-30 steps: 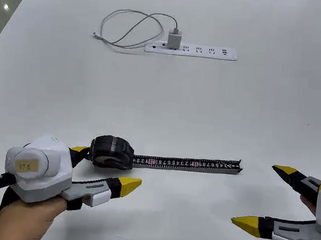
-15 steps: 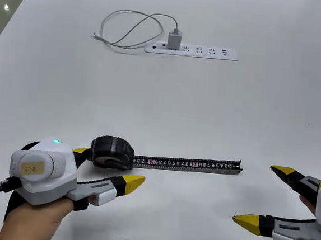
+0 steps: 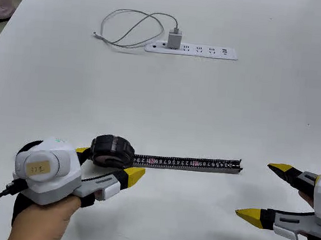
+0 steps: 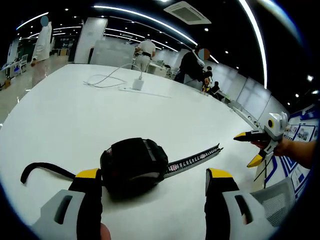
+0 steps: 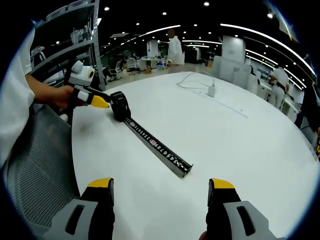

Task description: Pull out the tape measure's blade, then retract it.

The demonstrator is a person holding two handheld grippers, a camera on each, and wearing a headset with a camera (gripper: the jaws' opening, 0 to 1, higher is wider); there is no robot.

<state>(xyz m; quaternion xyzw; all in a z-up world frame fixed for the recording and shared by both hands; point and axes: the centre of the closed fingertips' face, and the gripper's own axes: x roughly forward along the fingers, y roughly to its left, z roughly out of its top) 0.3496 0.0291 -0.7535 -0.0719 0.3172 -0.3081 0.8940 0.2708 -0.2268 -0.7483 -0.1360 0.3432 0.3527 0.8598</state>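
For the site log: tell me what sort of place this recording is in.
Probably a large open-plan office or lab: a long white table carrying a power strip, strip lights across the ceiling, metal shelving, and people standing behind.

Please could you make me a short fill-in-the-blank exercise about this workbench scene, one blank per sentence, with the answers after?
The case of the tape measure is ___ in colour.
The left gripper and the right gripper both have their jaws ___.
The case lies between the jaws of the ___ gripper.
The charger plugged into the power strip is ___.
Missing words: black, open, left, white.
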